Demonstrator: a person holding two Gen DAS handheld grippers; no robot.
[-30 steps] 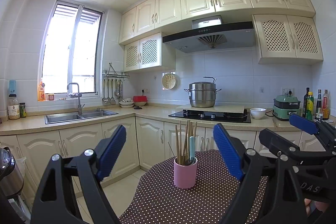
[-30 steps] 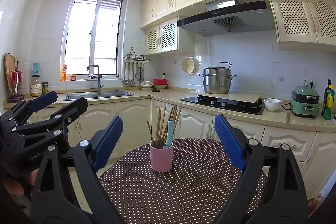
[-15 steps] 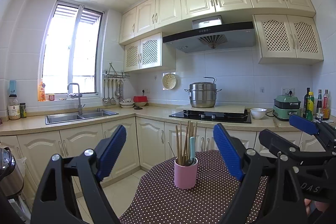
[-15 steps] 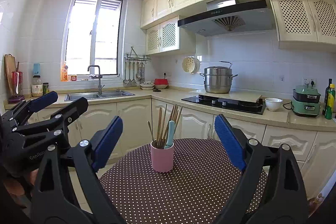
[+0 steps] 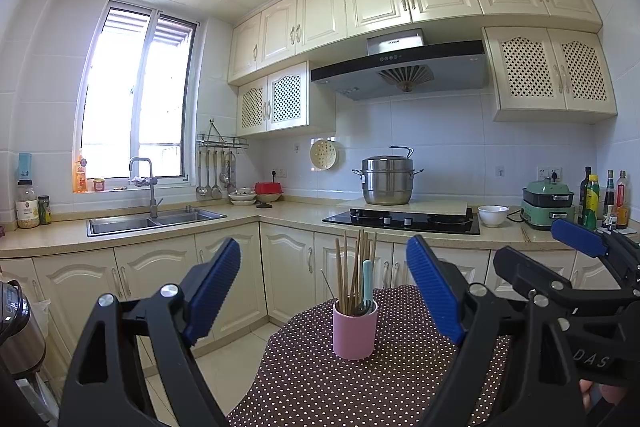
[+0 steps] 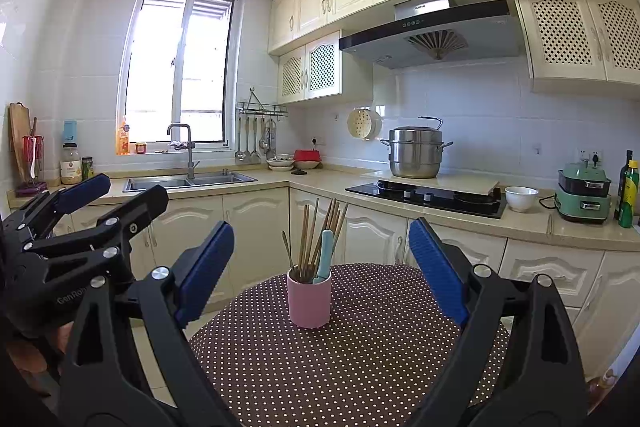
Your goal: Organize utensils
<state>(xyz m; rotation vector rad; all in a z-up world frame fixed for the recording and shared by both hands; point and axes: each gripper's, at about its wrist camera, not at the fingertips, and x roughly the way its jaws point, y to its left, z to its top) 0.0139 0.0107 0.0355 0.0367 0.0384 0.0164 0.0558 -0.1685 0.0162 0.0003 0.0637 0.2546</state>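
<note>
Utensils (image 6: 316,241) are standing bundled in the pink cup (image 6: 309,301), exactly as a second ago; nothing is shifting, which fits either a sorted set or one awaiting sorting. Nearer than the cup, the left gripper (image 5: 323,293) and right gripper (image 6: 321,269) are both hanging spread wide and holding nothing. Around the cup, the dotted tablecloth (image 6: 360,367) is lying bare, its rim curving just behind; beyond the cup, cabinets and counter are standing well apart.

Pink cup (image 5: 354,330) is stood upright on the dotted tablecloth (image 5: 360,387), near its far edge. It is filled with wooden chopsticks (image 5: 352,267), fanned upward, plus one light-blue handle (image 5: 367,279).
</note>
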